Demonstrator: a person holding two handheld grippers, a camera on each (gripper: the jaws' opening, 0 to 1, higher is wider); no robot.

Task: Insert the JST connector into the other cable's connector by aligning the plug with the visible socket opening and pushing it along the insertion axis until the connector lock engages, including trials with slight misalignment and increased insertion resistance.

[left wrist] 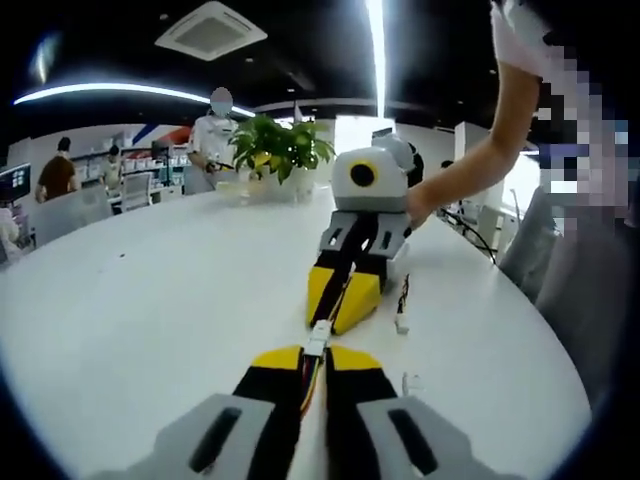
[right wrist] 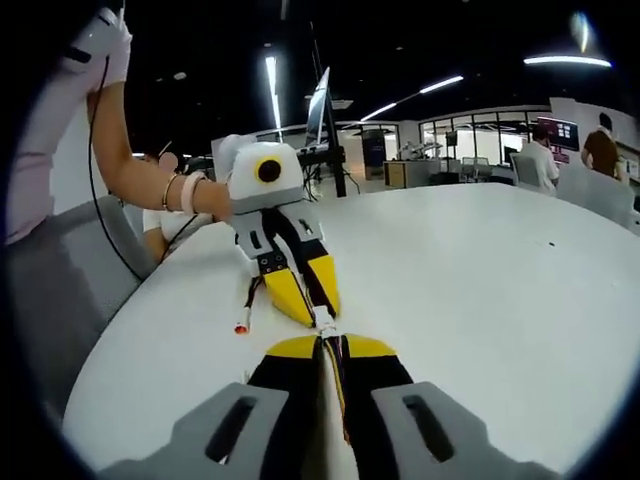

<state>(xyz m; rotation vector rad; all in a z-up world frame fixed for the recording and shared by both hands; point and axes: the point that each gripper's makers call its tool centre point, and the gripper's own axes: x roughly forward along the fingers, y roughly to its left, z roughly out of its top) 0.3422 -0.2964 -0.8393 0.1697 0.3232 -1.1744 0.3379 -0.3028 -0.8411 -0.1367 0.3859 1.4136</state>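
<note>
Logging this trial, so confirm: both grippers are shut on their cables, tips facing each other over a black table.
Not quite: the table is white, as the left gripper view shows. The left gripper and right gripper are shut on their cables, tips facing each other.

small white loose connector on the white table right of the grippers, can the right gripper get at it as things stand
Probably not yet: the right gripper is shut on its own cable, though the small white loose connector lies unobstructed.
</note>
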